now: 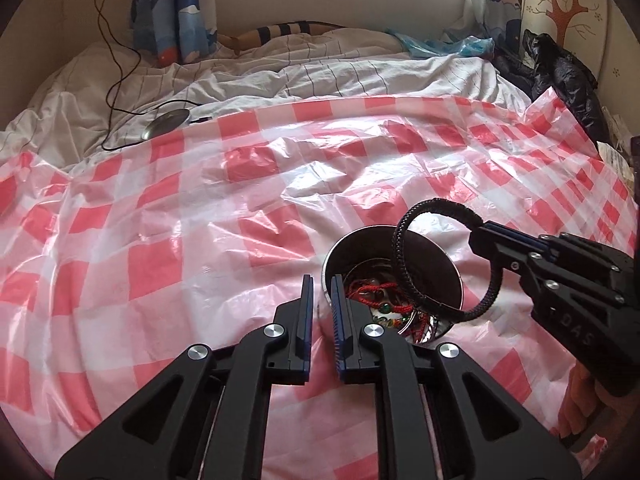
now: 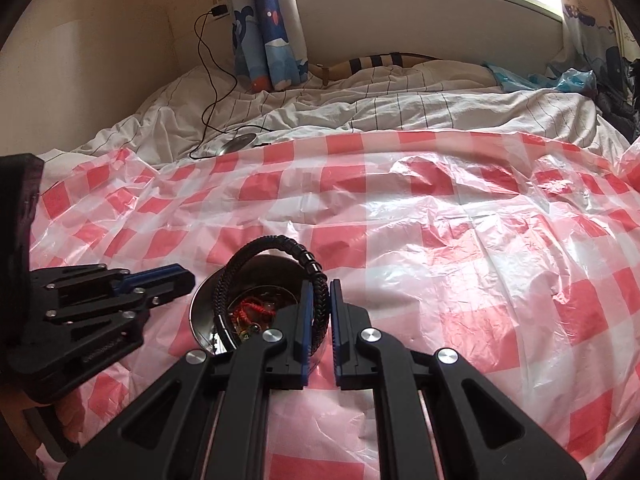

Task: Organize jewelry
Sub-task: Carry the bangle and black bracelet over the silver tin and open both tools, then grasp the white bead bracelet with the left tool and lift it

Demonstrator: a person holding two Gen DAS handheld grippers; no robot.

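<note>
Red-and-white checked plastic sheet (image 1: 168, 216) covers the bed in front of you, with rumpled striped bedding (image 1: 320, 76) behind it. Your round metal tin (image 1: 452, 276) sits upright on the sheet, mouth up, holding red cord bracelets and beads (image 1: 376, 300). Your right tool (image 2: 319, 304) is clamped on a black braided bracelet (image 1: 404, 264), its loop standing on edge over the tin's mouth and partly dipping inside. Your left tool (image 1: 320, 300) has its jaws narrow with nothing between them, straddling the tin's near rim.
</note>
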